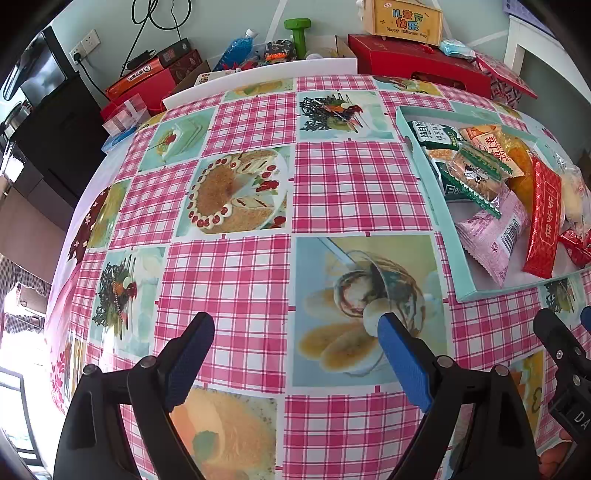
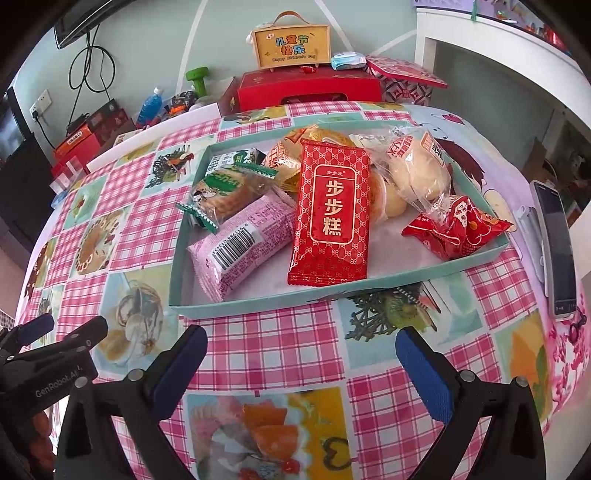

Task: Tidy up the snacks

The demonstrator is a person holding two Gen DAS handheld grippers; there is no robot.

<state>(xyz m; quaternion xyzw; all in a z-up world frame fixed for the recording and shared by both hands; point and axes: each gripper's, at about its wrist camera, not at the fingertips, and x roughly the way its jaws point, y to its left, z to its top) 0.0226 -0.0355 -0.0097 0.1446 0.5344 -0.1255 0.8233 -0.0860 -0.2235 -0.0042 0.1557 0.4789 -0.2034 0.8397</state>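
Note:
A shallow teal tray (image 2: 258, 301) lies on the checked tablecloth and holds several wrapped snacks. Among them are a long red packet (image 2: 332, 214) with gold characters, a pink packet (image 2: 243, 240) with a barcode, a green-edged biscuit pack (image 2: 225, 188), a clear bag with pale buns (image 2: 417, 173) and a crumpled red wrapper (image 2: 458, 229). My right gripper (image 2: 301, 339) hangs open just in front of the tray's near wall, nothing between its fingers. My left gripper (image 1: 295, 325) is open over bare cloth, left of the tray (image 1: 436, 206), which sits at that view's right edge.
A phone (image 2: 557, 243) lies at the table's right edge. Behind the table stand a red gift box (image 2: 306, 88), a yellow carry box (image 2: 291, 46), a green dumbbell (image 1: 297, 35), a blue bottle (image 1: 238, 48) and more cartons. The right gripper's finger (image 1: 554, 332) shows in the left view.

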